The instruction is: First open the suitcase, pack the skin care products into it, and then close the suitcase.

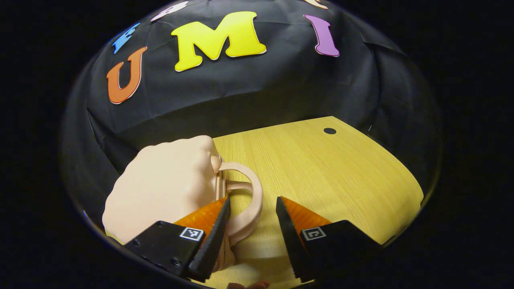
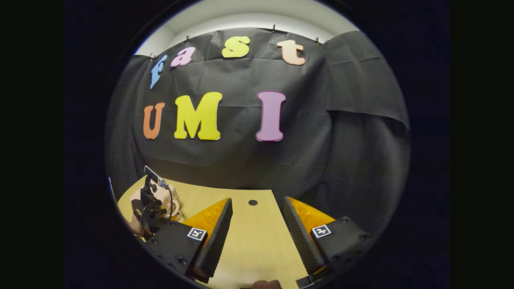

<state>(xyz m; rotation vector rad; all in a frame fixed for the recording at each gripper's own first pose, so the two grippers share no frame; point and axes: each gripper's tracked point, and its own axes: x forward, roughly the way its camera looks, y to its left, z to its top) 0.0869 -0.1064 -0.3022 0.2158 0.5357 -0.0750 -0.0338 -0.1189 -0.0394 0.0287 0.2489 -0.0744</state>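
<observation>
A pale wooden desk (image 1: 321,172) with a small dark hole (image 1: 329,131) near its far edge stands before a black cloth wall (image 1: 241,92). The pink suitcase (image 1: 168,188) sits closed at the desk's left edge, its looped handle (image 1: 251,192) pointing right toward the middle of the desk. The left gripper (image 1: 253,216) is spread wide, the handle's loop between its fingers, neither finger visibly pressing it. The right gripper (image 2: 257,224) hangs released above bare wood, well apart from the suitcase

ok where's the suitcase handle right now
In the left gripper view the suitcase handle sits between the open left gripper fingers, low and left on the table.
</observation>
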